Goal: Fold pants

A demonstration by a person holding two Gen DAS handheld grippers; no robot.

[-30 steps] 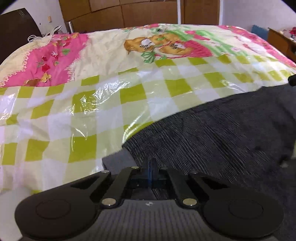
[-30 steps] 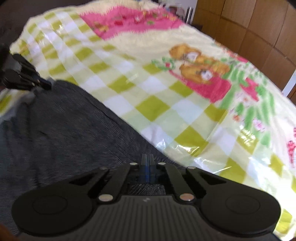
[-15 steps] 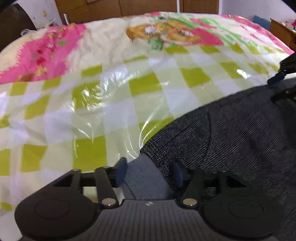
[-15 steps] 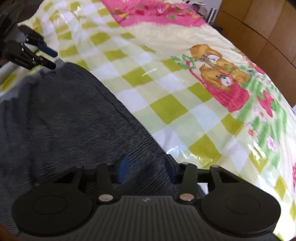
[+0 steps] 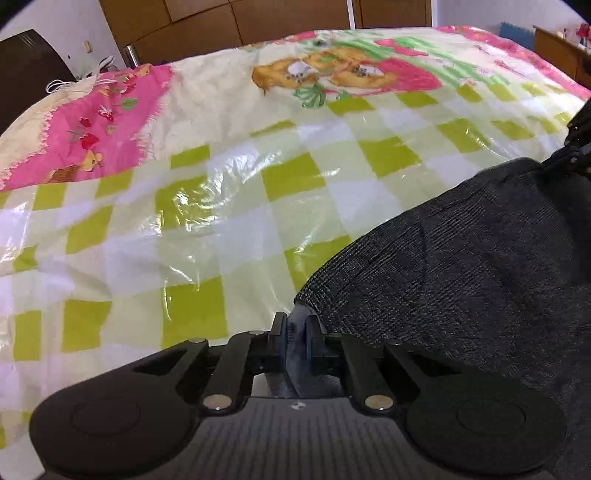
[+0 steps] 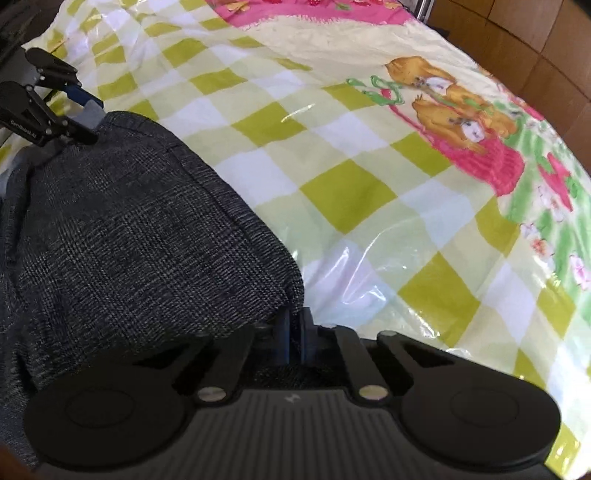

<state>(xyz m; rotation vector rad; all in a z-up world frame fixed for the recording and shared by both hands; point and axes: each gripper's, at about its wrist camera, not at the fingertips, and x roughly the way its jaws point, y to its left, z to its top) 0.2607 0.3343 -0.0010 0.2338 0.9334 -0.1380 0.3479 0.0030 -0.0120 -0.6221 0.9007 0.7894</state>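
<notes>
Dark grey woven pants (image 5: 461, 277) (image 6: 129, 229) lie on a bed cover (image 5: 258, 184) checked in green and white. My left gripper (image 5: 296, 326) is at their near left corner. Its jaws are closing, and a fold of grey cloth is pinched between the pads. My right gripper (image 6: 293, 323) is at the opposite corner, its jaws closing too with the pants' edge between them. Each wrist view shows the other gripper at the far corner: the right gripper (image 5: 565, 147) and the left gripper (image 6: 88, 118), both touching the cloth.
Shiny clear plastic covers the bed cover (image 6: 369, 166), which has pink patches and a bear print farther back. Wooden cabinet panels (image 5: 258, 22) stand behind the bed, dark furniture (image 5: 29, 74) with a white cable (image 5: 74, 81) at the left, and a wooden table (image 5: 561, 48) at the right.
Both grippers were shut and empty, opened over the pants' corners, and have now shut on the cloth. The right gripper dropped lower and closer to the bed.
</notes>
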